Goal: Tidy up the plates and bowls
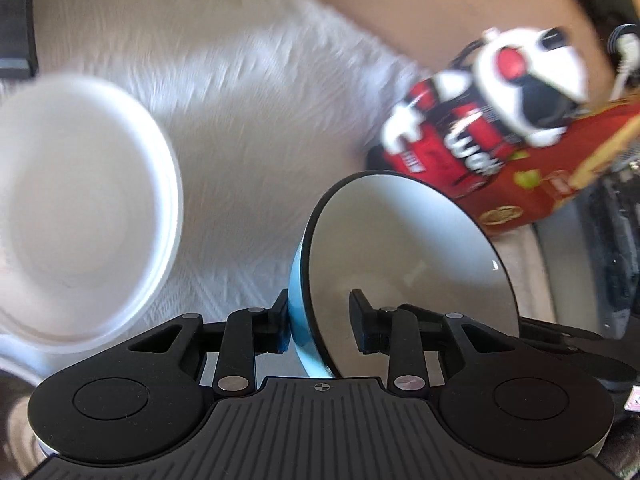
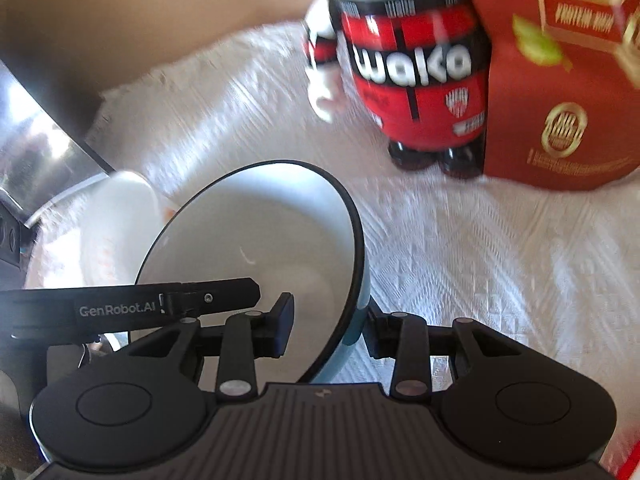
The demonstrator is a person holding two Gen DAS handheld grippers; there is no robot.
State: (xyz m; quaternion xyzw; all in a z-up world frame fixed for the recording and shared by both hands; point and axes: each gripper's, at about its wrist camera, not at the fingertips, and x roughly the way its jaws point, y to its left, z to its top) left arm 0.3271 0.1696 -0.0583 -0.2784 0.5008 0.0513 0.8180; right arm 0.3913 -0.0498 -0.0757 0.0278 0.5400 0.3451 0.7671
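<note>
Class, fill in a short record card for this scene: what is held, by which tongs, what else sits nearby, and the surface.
held item: blue bowl, white inside, black rim, tilted on edge
left tongs: astride the bowl wall, one finger outside, one inside
right tongs: astride the same bowl's opposite rim
nearby dishes: white bowls, blurred
other objects: red toy figure beside red box
surface: white cloth

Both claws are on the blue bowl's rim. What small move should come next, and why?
Probably carry the blue bowl toward the white bowls to its left. The left claw and right claw each straddle its rim on opposite sides, the bowl looks tilted, and the white stack sits open beside it.
</note>
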